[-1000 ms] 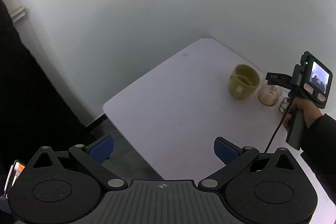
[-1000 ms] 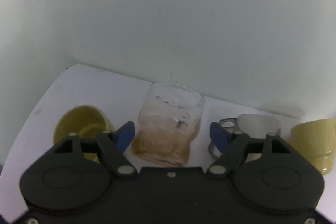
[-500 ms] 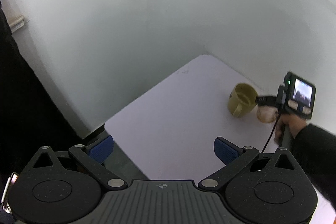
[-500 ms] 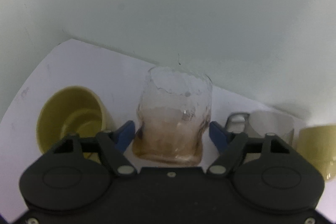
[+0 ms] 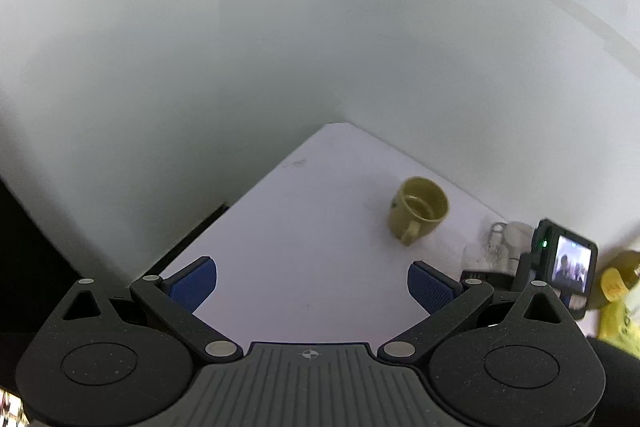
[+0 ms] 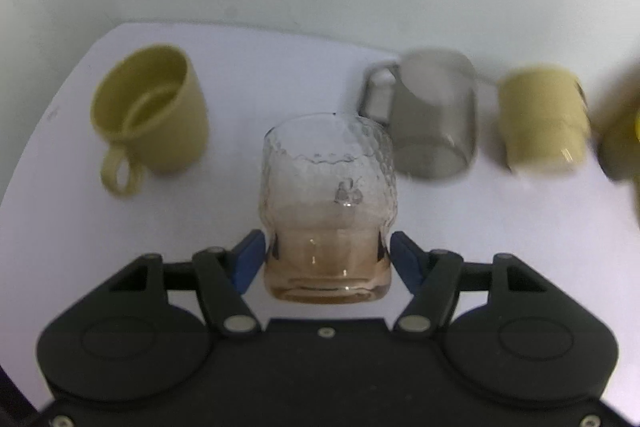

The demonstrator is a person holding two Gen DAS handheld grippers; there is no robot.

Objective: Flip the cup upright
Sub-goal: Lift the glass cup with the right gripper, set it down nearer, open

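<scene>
The dimpled glass tumbler (image 6: 328, 205) stands upright on the white table (image 6: 280, 75), amber tint toward its thick base. The right gripper (image 6: 327, 259) is clamped on it — blue ribbed pads (image 6: 248, 259) press against both sides low down. Left of the tumbler sits a matte yellow mug (image 6: 150, 119) with a loop handle, mouth up. Right of the tumbler, blurred: a smoky grey glass mug (image 6: 436, 119), then another yellow cup (image 6: 542, 119). The left gripper (image 5: 312, 283) hangs over the table edge well apart from the tumbler — fingers spread wide, holding nothing
</scene>
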